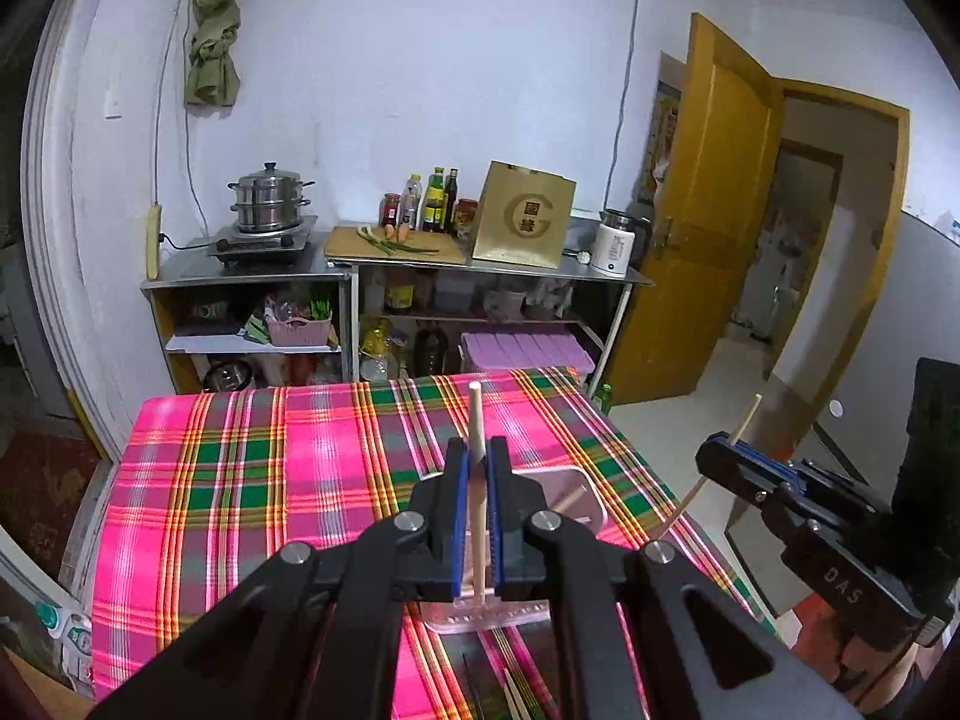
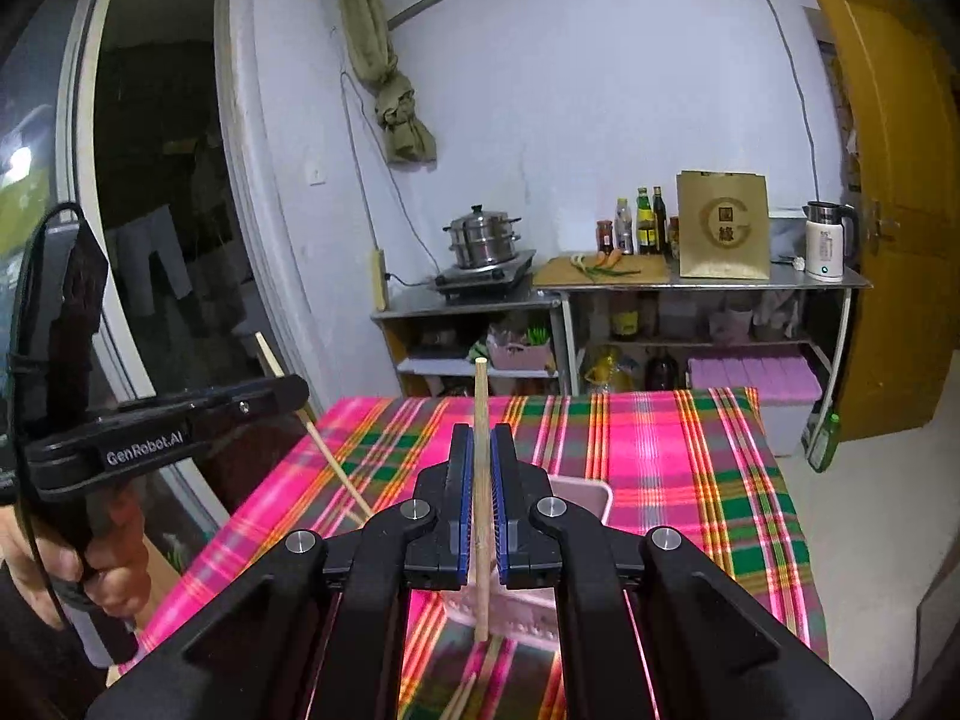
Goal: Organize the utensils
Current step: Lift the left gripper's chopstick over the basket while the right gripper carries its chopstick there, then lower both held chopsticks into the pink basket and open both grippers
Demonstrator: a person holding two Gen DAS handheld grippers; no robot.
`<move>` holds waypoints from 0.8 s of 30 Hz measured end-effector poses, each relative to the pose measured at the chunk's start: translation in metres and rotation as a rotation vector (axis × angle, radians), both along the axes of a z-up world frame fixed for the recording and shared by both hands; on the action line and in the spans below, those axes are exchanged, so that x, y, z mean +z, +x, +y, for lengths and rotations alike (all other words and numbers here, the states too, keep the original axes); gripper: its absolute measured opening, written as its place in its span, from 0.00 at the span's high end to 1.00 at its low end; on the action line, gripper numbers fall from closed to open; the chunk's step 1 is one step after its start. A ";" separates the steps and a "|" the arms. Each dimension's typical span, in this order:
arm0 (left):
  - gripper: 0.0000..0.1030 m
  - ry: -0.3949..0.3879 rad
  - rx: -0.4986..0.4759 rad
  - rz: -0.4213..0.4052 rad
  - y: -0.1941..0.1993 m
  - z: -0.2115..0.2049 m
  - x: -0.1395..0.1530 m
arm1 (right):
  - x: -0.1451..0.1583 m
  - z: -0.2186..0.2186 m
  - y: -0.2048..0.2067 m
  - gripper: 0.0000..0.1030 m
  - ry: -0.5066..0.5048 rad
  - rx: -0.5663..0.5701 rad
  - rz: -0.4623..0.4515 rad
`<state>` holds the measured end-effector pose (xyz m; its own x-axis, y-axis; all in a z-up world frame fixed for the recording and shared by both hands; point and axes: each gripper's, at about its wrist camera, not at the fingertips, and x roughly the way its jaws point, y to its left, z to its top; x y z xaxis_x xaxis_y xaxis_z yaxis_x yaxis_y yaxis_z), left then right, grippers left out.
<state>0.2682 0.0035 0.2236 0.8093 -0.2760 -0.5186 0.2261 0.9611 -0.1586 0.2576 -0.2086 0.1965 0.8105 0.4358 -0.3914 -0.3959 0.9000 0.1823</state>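
My left gripper [image 1: 477, 456] is shut on a pale wooden chopstick [image 1: 477, 480] that stands upright between its blue pads, above a pink utensil holder [image 1: 576, 495] on the plaid tablecloth. My right gripper [image 2: 480, 444] is shut on a second chopstick [image 2: 482, 504], also upright, over the same pink holder [image 2: 585, 495]. The right gripper also shows at the right of the left wrist view [image 1: 720, 447], and the left gripper at the left of the right wrist view [image 2: 294, 390]. More chopsticks [image 2: 462, 699] lie on the cloth near the front edge; they also show in the left wrist view [image 1: 510, 693].
The table has a pink, green and yellow plaid cloth [image 1: 270, 480]. Behind it stand metal shelves with a steamer pot [image 1: 269, 198], bottles, a cutting board, a gold bag [image 1: 523, 223] and a white kettle [image 1: 618, 246]. An open yellow door [image 1: 708, 210] is at the right.
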 end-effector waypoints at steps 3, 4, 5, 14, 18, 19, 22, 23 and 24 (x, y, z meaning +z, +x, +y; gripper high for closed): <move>0.94 -0.007 0.009 0.010 0.013 0.003 -0.004 | 0.002 0.005 0.012 0.94 0.001 -0.007 -0.007; 0.94 -0.004 0.015 0.010 0.016 0.004 -0.006 | 0.001 0.006 0.014 0.95 0.002 -0.008 -0.009; 0.94 -0.002 0.018 0.010 0.018 0.004 -0.007 | 0.001 0.008 0.018 0.95 0.004 -0.012 -0.012; 0.94 0.002 0.017 0.023 0.034 0.005 -0.028 | -0.015 0.018 0.041 0.95 0.047 -0.016 -0.028; 0.94 0.001 0.017 0.047 0.039 0.007 -0.041 | -0.028 0.021 0.049 0.95 0.046 -0.015 -0.011; 0.94 -0.001 0.017 0.054 0.041 0.008 -0.045 | -0.032 0.022 0.051 0.95 0.042 -0.013 -0.005; 0.94 -0.007 0.017 0.077 0.044 0.009 -0.056 | -0.044 0.025 0.056 0.94 0.024 -0.015 0.019; 0.94 -0.007 0.017 0.083 0.046 0.009 -0.059 | -0.047 0.026 0.057 0.94 0.022 -0.013 0.028; 0.94 -0.007 0.016 0.089 0.047 0.008 -0.062 | -0.051 0.027 0.058 0.94 0.018 -0.014 0.037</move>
